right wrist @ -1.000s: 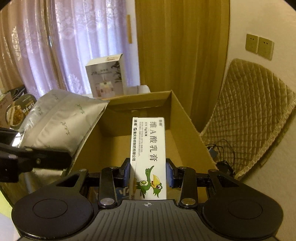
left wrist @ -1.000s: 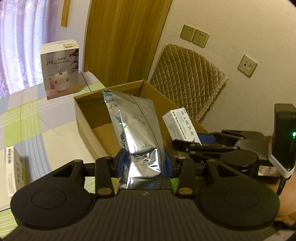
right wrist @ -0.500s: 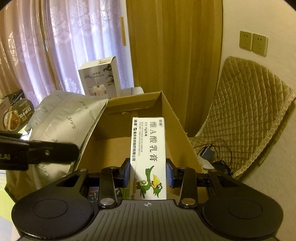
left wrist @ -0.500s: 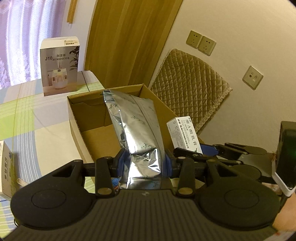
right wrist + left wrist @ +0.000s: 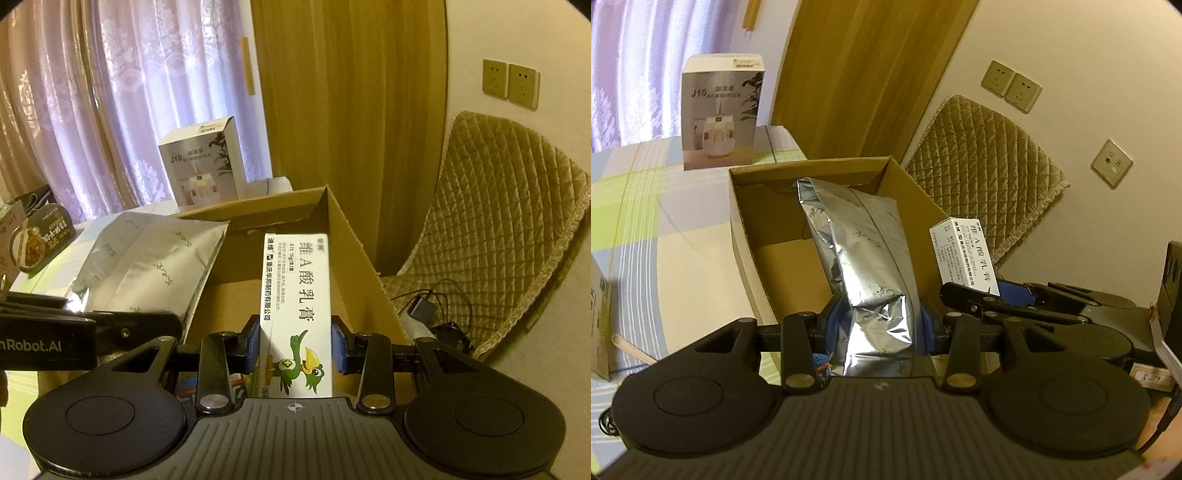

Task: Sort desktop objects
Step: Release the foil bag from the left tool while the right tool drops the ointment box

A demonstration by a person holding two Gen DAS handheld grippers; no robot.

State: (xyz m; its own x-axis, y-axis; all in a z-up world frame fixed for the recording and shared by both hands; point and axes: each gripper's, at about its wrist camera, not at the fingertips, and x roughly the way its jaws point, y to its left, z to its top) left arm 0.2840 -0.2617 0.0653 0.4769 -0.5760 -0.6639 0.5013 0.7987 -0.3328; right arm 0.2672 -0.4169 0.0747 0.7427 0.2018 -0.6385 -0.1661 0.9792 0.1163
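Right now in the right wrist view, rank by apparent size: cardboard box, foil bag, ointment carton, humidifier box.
1. Cardboard box.
2. Foil bag.
3. Ointment carton, held in the right gripper, so nearness enlarges it.
4. Humidifier box, farthest back; its true size against the carton is unsure.

Dim warm light, curtained window point(image 5: 110, 110) glowing, fisheye edges bent and dark.

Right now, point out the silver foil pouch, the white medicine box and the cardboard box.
silver foil pouch point(image 5: 864, 254): left wrist view, on its crinkled front panel.
white medicine box point(image 5: 297, 295): right wrist view, on its printed front face.
cardboard box point(image 5: 744, 236): left wrist view, on its left outer wall.
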